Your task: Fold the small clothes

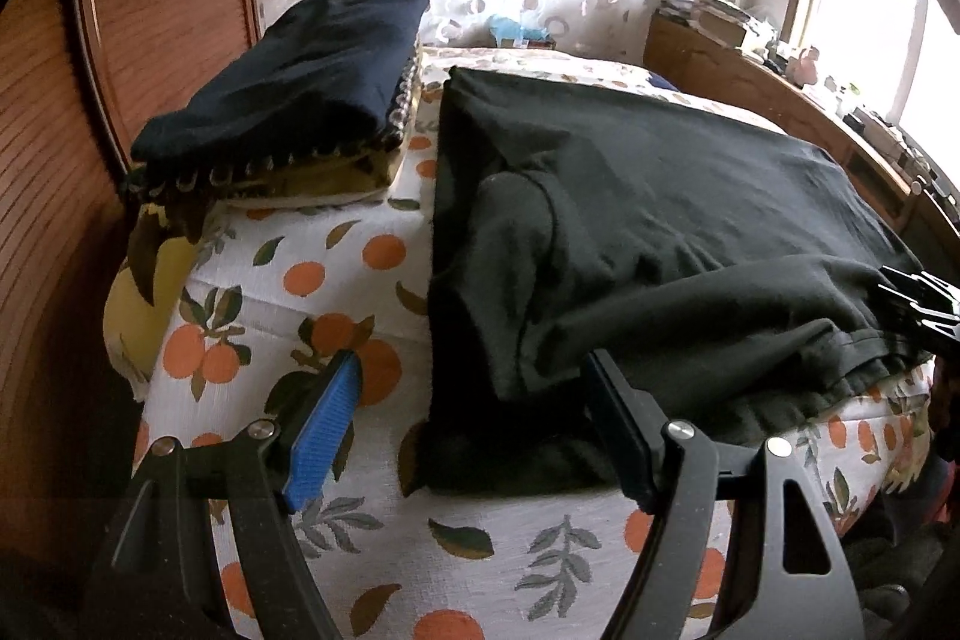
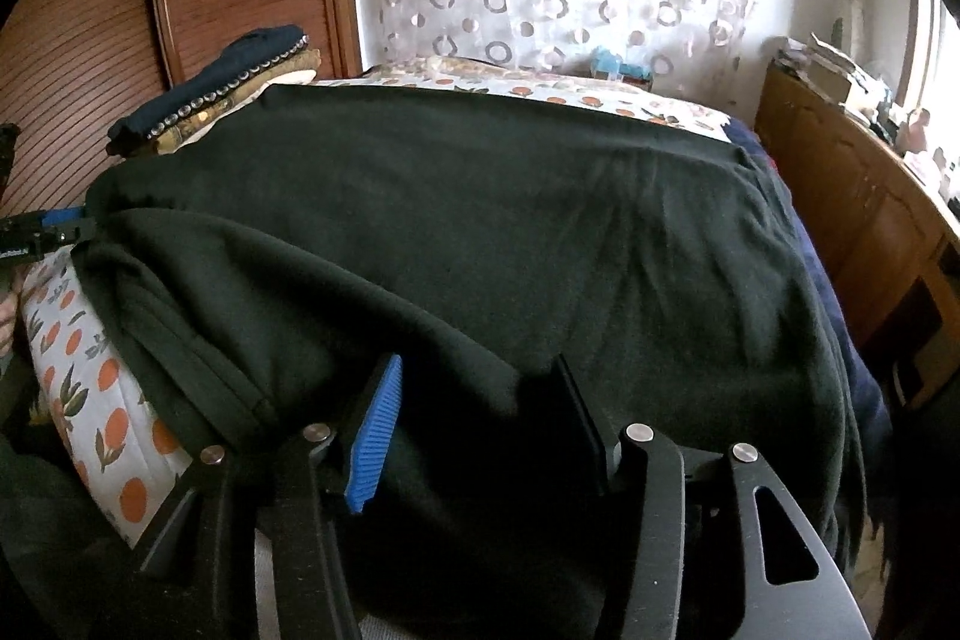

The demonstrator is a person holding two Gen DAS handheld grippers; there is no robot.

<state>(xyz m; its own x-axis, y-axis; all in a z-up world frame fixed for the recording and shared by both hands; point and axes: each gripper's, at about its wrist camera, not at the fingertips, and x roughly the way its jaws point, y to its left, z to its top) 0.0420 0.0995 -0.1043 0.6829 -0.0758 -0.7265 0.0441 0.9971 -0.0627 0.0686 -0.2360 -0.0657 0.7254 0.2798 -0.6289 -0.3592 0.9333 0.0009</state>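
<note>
Our bed's orange-print white quilt (image 1: pixel 336 280) carries a folded pile of dark clothes (image 1: pixel 282 100) at ten o'clock. The black cotton garment (image 2: pixel 480 220) lies spread, unfolded. Our left gripper (image 1: pixel 474 430) and right gripper (image 2: pixel 474 430) gape wide, empty.

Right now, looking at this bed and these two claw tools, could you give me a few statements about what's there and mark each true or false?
1. A dark garment lies spread across the bed. True.
2. The left gripper is clamped on it. False: its jaws stand open.
3. A pile of folded clothes sits left of the garment. True.
4. The bedcover is plain white. False: it shows oranges and leaves.
5. The right gripper is open. True.
</note>
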